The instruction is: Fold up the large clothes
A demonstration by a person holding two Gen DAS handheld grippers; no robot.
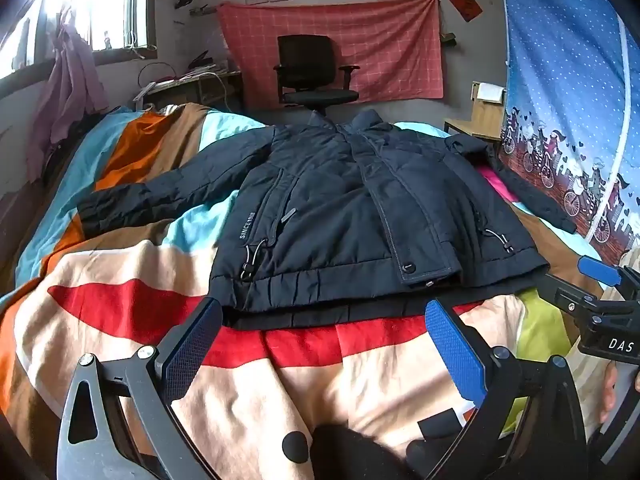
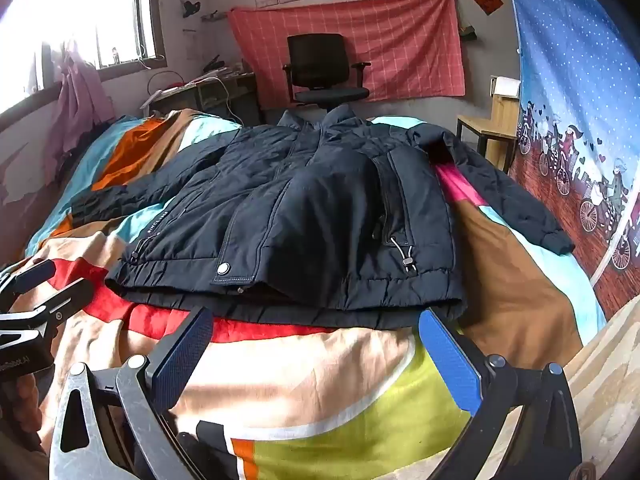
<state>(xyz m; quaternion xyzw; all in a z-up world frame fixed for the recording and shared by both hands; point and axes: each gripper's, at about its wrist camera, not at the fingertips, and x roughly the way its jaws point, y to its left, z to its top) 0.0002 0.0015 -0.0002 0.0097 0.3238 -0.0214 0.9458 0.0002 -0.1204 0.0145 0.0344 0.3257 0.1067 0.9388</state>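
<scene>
Navy jacket (image 1: 352, 200) lies flat; both grippers' jaws hover spread.

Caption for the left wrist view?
Open left tongs hover before the hem of a navy jacket laid flat on a patchwork blanket.

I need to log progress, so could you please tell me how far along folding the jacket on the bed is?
Done: the dark jacket lies spread flat, front up and closed, on the patchwork blanket, both sleeves stretched out sideways. In hand: nothing; the left tongs and right tongs are open just short of the hem. Left: every fold, sleeves and body alike.
</scene>
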